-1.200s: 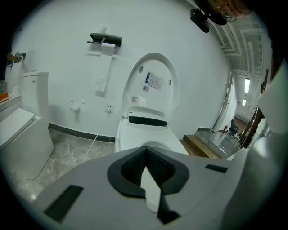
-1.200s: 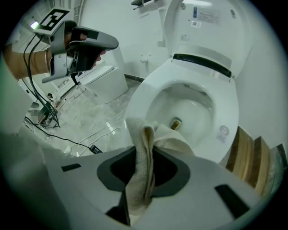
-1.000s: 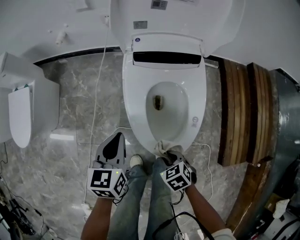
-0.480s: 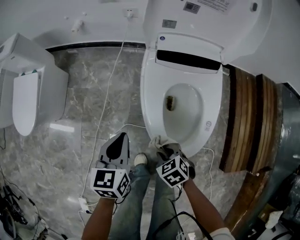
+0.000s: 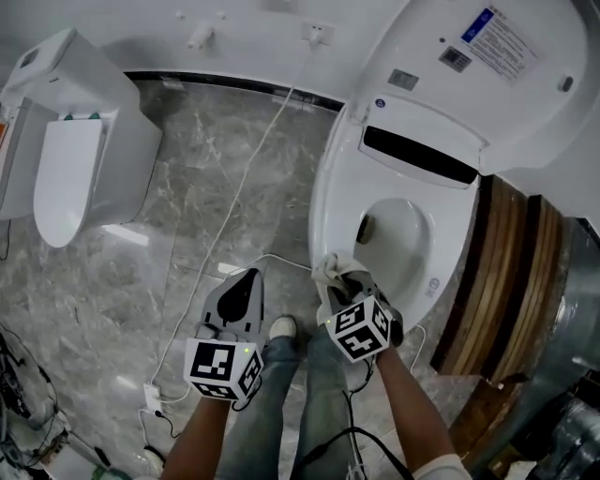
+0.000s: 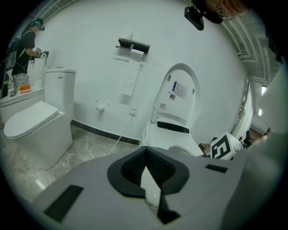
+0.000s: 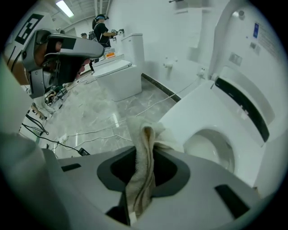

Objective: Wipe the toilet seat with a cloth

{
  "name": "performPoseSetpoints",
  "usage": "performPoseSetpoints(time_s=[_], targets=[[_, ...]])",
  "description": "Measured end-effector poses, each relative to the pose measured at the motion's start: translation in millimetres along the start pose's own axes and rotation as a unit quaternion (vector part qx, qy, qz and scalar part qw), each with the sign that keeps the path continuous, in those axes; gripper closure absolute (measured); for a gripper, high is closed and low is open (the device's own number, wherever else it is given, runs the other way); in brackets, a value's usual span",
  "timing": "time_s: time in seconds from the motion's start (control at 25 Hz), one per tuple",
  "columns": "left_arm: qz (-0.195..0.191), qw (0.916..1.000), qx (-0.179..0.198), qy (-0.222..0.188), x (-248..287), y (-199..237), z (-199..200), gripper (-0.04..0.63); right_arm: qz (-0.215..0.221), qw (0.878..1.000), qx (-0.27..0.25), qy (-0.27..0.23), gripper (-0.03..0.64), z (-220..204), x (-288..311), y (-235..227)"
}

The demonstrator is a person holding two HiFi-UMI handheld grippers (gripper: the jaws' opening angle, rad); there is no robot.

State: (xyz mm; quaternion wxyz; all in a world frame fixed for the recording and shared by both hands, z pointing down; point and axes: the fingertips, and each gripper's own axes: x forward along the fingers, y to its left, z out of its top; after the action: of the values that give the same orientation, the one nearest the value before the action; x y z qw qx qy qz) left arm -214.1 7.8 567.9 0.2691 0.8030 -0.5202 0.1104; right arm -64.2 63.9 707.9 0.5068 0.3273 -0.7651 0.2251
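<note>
At glossy oval toilet seat (image 5: 330,206) | crumpled nubby cloth (image 5: 330,274) | veined floor (image 5: 206,178)

Open floor (image 5: 206,159) btwn the two toilets: wide room to pass, only a thin cable (image 5: 246,183) across it. Rt side tight, wooden slats (image 5: 497,262) just beside the seat (image 5: 330,202). Raised lid (image 5: 469,66) blocks the back. Second toilet (image 5: 75,159) well apart, far lft.

Floor (image 5: 187,216): grey veined marble, glossy. Wall (image 6: 81,54) white, dark skirting strip (image 5: 225,84) at its foot. Second white toilet (image 5: 70,159) upper left. Slatted wooden boards (image 5: 497,272) at right edge. Ceiling strip light (image 7: 65,7) lit.
</note>
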Motion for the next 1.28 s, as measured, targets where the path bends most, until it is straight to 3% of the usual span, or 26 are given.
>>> performPoseSetpoints(time_s=[0.44, 0.72, 1.28], targets=[[0.007, 0.9999, 0.012, -0.009, 49.9, -26.2, 32.9, 0.585, 0.004, 1.0, -0.023, -0.014, 0.528, 54.5, 20.6, -71.4], [0.022, 0.9992, -0.008, -0.031, 91.3, -52.1, 59.1, 0.584, 0.019, 0.999, -0.044, -0.024, 0.528, 78.9, 26.1, -106.6], [-0.006, 0.9999, -0.004, -0.012, 142.5, -54.5, 71.4, 0.586, 0.018, 0.999, -0.01, -0.034, 0.528, 102.4, 27.2, -133.6]])
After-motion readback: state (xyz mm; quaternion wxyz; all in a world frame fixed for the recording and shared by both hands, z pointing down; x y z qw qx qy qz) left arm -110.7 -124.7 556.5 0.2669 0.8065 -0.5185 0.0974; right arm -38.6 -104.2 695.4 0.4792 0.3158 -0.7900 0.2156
